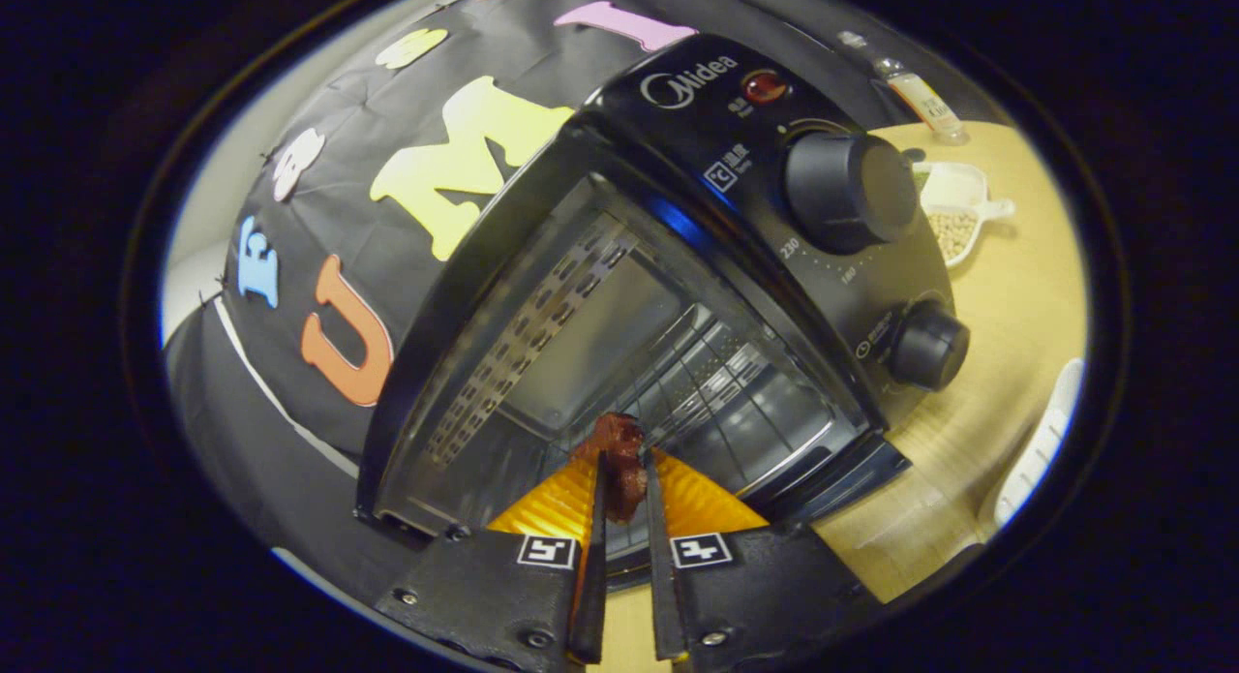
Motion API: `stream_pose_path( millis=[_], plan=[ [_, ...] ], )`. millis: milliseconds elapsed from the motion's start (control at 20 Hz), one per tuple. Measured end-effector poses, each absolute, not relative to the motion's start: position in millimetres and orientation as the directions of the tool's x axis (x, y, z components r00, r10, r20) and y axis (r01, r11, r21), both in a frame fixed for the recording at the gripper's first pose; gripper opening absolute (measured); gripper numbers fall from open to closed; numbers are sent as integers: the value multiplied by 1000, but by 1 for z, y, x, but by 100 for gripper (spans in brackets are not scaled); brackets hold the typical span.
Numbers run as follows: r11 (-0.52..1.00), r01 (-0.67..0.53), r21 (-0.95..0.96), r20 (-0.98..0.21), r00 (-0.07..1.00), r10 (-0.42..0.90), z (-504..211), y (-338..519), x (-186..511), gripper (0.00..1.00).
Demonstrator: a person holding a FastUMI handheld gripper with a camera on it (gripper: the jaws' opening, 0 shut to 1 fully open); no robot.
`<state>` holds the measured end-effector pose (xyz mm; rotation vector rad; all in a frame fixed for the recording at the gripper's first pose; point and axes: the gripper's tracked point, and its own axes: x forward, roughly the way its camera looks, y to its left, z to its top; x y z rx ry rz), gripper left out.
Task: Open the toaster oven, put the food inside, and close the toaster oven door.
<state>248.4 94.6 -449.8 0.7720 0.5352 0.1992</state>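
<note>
A black toaster oven (678,218) stands on the wooden table with its cavity open toward me. The wire rack (716,382) and perforated metal walls show inside. My gripper (621,479) is shut on a dark reddish-brown piece of food (619,450), which sticks out past the fingertips right at the oven's mouth, just above the front of the rack. The lowered oven door (832,484) shows as a dark edge just right of the fingers. Two black knobs (852,194) sit on the control panel to the right of the cavity.
Beyond the oven on the wooden table (1007,305) lies a white scoop-shaped dish of pale beans (953,213), and a small bottle (924,97) stands behind it. A white rimmed object (1041,441) lies to the right of the oven. Black cloth wall stands behind and left.
</note>
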Motion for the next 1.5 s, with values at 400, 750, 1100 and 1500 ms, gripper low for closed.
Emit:
stream_pose_path(
  millis=[400,750,1100,1500],
  plan=[
    [924,-49,379,-361,911,197,-422,80,228,64],
    [981,-127,146,-350,921,171,-399,79,151,99],
    [985,-161,58,-357,918,171,-412,76,72,99],
    [980,-193,41,-514,837,186,-464,86,30,99]
  ],
)
